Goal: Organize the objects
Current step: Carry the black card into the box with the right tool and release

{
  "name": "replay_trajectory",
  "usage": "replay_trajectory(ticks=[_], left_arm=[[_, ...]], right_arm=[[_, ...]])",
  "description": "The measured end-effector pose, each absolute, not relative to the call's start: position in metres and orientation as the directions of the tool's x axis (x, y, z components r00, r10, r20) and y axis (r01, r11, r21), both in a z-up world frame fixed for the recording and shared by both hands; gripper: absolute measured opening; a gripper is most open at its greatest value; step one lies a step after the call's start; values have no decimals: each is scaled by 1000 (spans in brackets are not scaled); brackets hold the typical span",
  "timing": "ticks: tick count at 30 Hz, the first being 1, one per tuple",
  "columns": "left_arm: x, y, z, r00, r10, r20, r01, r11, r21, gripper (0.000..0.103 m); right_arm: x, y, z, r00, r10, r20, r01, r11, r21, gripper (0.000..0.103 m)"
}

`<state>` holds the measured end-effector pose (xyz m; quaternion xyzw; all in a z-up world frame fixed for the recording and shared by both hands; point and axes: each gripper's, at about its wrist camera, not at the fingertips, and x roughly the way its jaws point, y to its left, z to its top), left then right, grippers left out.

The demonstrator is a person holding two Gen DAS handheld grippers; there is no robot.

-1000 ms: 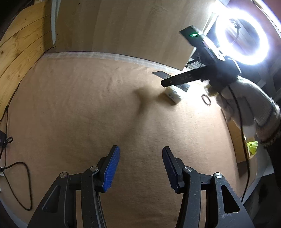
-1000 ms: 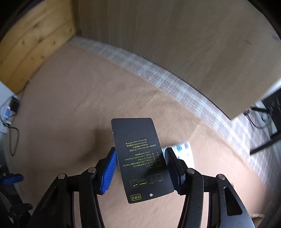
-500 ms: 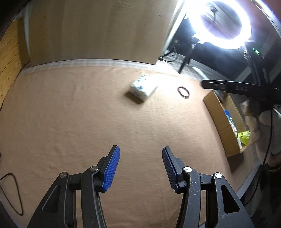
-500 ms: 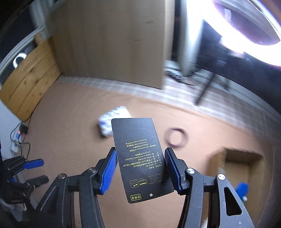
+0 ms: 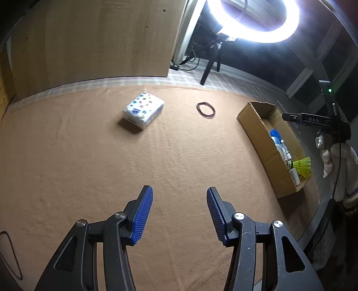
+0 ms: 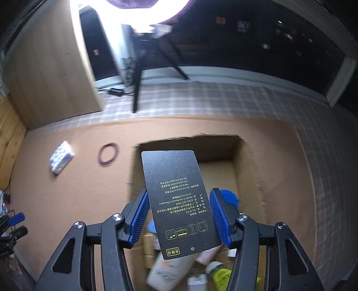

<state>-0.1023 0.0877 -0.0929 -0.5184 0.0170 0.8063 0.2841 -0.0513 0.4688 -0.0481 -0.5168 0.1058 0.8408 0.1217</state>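
Observation:
My right gripper (image 6: pixel 180 215) is shut on a black card (image 6: pixel 179 201) with yellow print and holds it above the open cardboard box (image 6: pixel 243 161). The box (image 5: pixel 252 120) holds a blue-capped item (image 5: pixel 275 134), a yellow shuttlecock (image 5: pixel 302 166) and other small items. The right gripper also shows in the left wrist view (image 5: pixel 288 117), over the box. My left gripper (image 5: pixel 179 215) is open and empty above the brown cloth. A white patterned tissue pack (image 5: pixel 143 109) and a dark rubber band ring (image 5: pixel 205 109) lie on the cloth; both also show in the right wrist view, the pack (image 6: pixel 61 160) and the ring (image 6: pixel 108 154).
A bright ring light on a tripod (image 5: pixel 252 20) stands behind the table. A wooden board (image 5: pixel 89 40) leans at the back left. A black cable (image 5: pixel 11 255) lies at the left edge. The table edge runs just right of the box.
My right gripper has carried the black card from near the tissue pack to the right, over the cardboard box. My left gripper's view has swung right; it stays open.

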Motion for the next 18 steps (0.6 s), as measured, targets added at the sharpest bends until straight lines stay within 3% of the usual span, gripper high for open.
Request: replay_trajectory(ticks=[12,15,18], left_arm=[[-104,106,-95,-293,428,-855,-481,-839,-255,54],[-106,105,-97,-293,423,-858,-477,-842,-252,54],[-109,102,-97,-293,421,-858,-472,-844,-253,54]], right_arm=[[-55,505,-66,-413,107,-904,-356,-933,52,51],[-57,504,-66,-415,104,-904,-353,-934,54,60],[-57,501,-67,-412,106,-905,-345,-937,48,62]])
